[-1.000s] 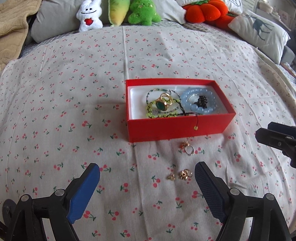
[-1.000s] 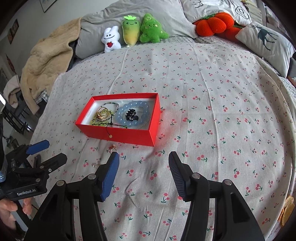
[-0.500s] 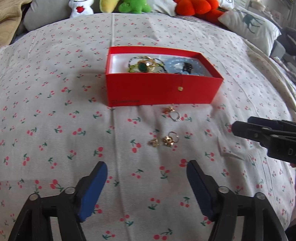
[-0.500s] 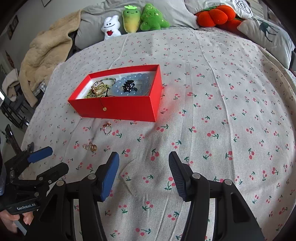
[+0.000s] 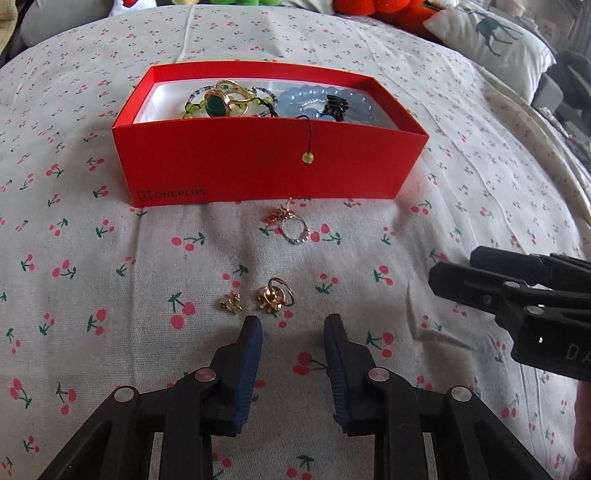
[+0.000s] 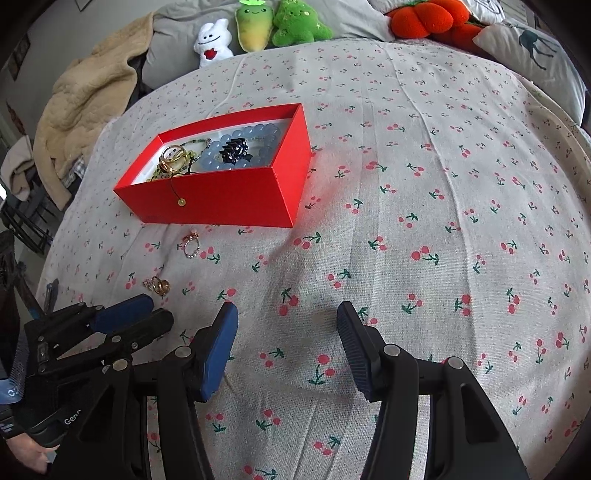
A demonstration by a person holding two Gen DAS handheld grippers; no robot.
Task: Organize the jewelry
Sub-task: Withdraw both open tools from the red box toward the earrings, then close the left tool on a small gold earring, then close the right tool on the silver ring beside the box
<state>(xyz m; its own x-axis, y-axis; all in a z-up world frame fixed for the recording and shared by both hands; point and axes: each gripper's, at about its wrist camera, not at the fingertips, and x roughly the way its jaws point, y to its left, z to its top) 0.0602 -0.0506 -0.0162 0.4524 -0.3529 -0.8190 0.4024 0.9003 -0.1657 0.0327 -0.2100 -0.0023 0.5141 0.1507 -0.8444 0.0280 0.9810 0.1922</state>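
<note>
A red box (image 5: pixel 229 173) (image 6: pixel 240 199) on the cherry-print bedspread holds a gold ring with a green stone (image 5: pixel 221 101), a blue bead bracelet (image 5: pixel 317 101) and a black clip (image 6: pixel 234 149). A thin cord with a yellow bead (image 5: pixel 307 158) hangs over its front wall. Loose on the cloth lie a red charm with a silver ring (image 5: pixel 291 227), a gold ring (image 5: pixel 275 295) and a small gold stud (image 5: pixel 231 303). My left gripper (image 5: pixel 293 326) is open, narrowed, empty, just short of the gold ring. My right gripper (image 6: pixel 288 321) is open and empty over bare cloth.
Plush toys (image 6: pixel 255 27) and an orange pumpkin cushion (image 6: pixel 424 18) line the far edge of the bed. A deer-print pillow (image 5: pixel 495 33) lies at the back right. A beige blanket (image 6: pixel 85 107) is heaped at the back left.
My left gripper has moved forward and down toward the loose gold ring, and its jaws have narrowed. My right gripper has lowered and come nearer to the box.
</note>
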